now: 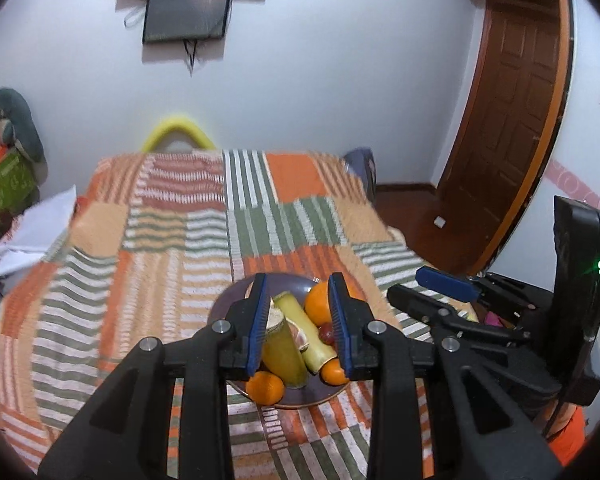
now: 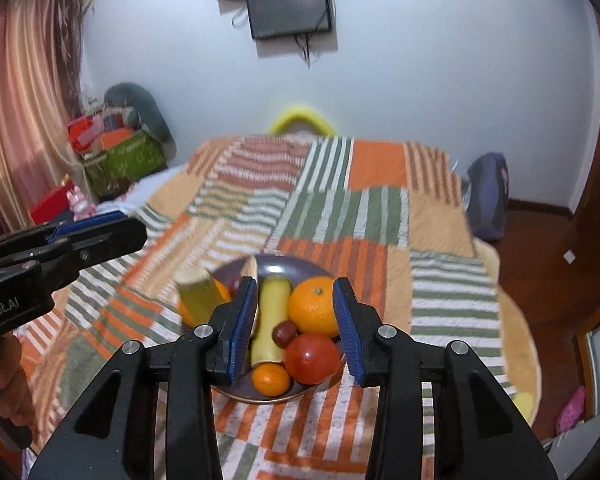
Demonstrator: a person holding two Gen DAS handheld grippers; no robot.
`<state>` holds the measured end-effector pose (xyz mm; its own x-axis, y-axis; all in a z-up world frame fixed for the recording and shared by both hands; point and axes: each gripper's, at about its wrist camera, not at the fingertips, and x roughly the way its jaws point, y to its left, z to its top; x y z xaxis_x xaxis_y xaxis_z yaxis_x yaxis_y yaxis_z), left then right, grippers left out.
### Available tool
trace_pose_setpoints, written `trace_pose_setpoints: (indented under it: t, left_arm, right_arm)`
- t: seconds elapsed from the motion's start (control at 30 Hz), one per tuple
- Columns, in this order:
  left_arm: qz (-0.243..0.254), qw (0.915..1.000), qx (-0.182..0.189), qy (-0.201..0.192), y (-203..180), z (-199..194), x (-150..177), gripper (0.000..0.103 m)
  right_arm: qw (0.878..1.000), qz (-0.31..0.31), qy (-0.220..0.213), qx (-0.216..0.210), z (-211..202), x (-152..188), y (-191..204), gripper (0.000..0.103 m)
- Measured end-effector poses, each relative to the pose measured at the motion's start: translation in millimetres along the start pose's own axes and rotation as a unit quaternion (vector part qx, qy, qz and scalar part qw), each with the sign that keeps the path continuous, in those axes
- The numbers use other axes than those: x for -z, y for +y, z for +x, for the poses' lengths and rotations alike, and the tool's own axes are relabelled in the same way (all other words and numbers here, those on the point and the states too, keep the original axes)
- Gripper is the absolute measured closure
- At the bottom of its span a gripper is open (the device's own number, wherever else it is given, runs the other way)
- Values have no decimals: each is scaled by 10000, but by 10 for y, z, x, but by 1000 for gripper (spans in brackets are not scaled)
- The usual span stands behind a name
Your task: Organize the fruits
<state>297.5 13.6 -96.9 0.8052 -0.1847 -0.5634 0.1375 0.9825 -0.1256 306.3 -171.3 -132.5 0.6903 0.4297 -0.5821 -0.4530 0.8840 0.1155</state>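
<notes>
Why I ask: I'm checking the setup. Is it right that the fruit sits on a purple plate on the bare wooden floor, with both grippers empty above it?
Not quite. The plate with the fruit sits on a striped bedspread, not the floor; the right wrist view shows it. The left gripper and right gripper are indeed empty.

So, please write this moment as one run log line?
left claw: open, empty | right claw: open, empty | plate: fruit piled, on striped blanket

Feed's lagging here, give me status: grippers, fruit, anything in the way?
Left gripper and right gripper open, empty, above plate. Fruit piled on plate: orange, tomato. Nothing in the way.
</notes>
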Motion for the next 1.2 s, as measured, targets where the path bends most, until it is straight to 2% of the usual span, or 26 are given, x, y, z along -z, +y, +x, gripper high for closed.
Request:
trace_pose_setpoints:
  t: [0.17,0.33,0.47,0.57,0.6,0.63,0.67,0.77,0.8,0.87,0.93,1.0,1.17,1.2]
  left_arm:
    - [124,9982,-99,-583,-160,-674,-75,73]
    - [172,9923,-64,-1229,-320,-1444,-91,73]
    - [185,9873,-109,-1574,-416,-1878,-63,73]
    - [235,9829,-147,-1822,-489,-2158,-9,60]
    - [254,9808,-176,-1924,-516,-2252,17,51]
    - [261,9792,-204,-2001,-533,-2319,35,46]
    - [279,9777,-237,-2070,-550,-2385,62,45]
    - [296,9762,-285,-2130,-596,-2529,129,36]
    - [295,9755,-315,-2159,-607,-2569,155,31]
    - [321,9738,-414,-2214,-623,-2621,207,28]
    - [333,9728,-489,-2241,-640,-2662,248,15]
    - [285,9722,-526,-2262,-647,-2685,289,8]
    - [267,9724,-605,-2236,-650,-2693,358,5]
    - [267,9725,-613,-2232,-650,-2693,364,5]
  right_arm:
    - [9985,33,-554,7,-613,-140,133,67]
    - [9924,29,-1233,25,-1296,-211,328,67]
    - [9855,-18,-1696,18,-1742,-206,492,67]
    - [9813,-58,-1923,-5,-1967,-172,586,66]
    - [9797,-64,-2004,-15,-2044,-157,616,65]
    - [9785,-60,-2062,-25,-2084,-144,631,63]
    - [9772,-58,-2124,-33,-2124,-129,648,63]
    - [9736,-49,-2284,2,-2208,-71,699,54]
    - [9728,-48,-2317,14,-2218,-60,710,48]
    - [9706,-53,-2407,50,-2230,-28,731,42]
    - [9689,-67,-2472,102,-2229,2,762,33]
    - [9678,-89,-2509,166,-2233,17,797,26]
    - [9658,-147,-2566,352,-2236,61,863,12]
    - [9658,-135,-2564,365,-2246,73,867,7]
